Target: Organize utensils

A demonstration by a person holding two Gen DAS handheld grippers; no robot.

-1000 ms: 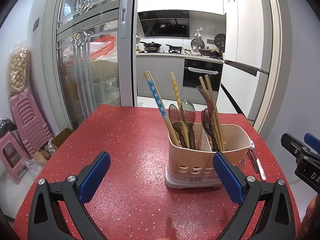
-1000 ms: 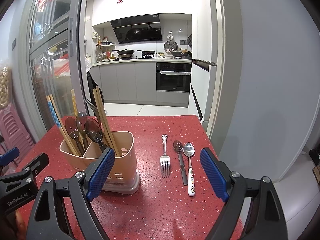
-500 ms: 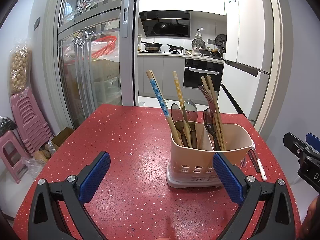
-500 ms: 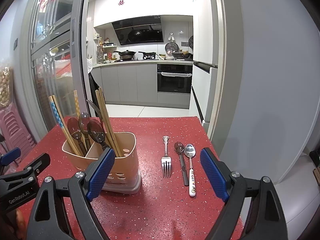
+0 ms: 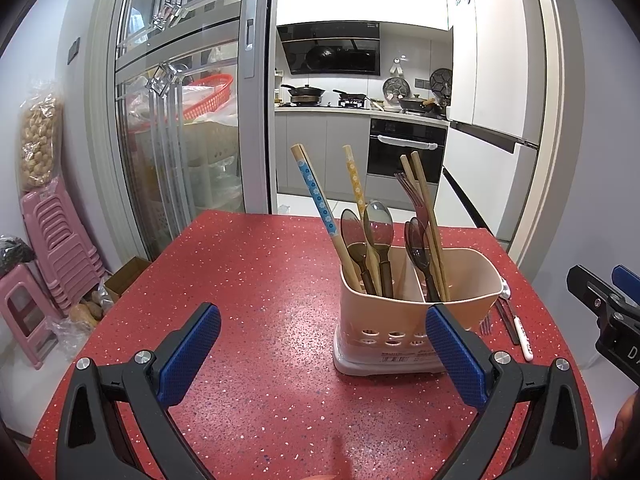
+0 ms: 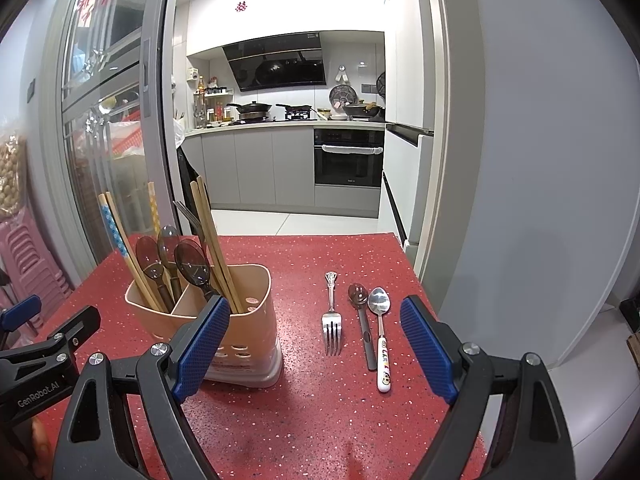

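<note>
A beige two-compartment utensil holder [image 5: 416, 320] [image 6: 248, 320] stands on the red speckled table [image 5: 260, 300] with chopsticks, dark spoons and a fork in it. To its right lie a metal fork [image 6: 331, 320], a brown spoon [image 6: 362, 320] and a steel spoon with a white handle [image 6: 382, 336], side by side. My left gripper [image 5: 320, 352] is open and empty, in front of the holder. My right gripper [image 6: 314, 344] is open and empty, in front of the loose fork.
The table's right edge [image 6: 420, 280] runs close to the loose spoons, next to a grey wall. A glass sliding door [image 5: 180, 120] stands left of the table. Pink stools [image 5: 48, 248] are stacked on the floor at left. The kitchen lies beyond the table.
Both grippers have crept slightly forward and up; the holder and loose utensils look a little nearer. Nothing was taken hold of or let go.
</note>
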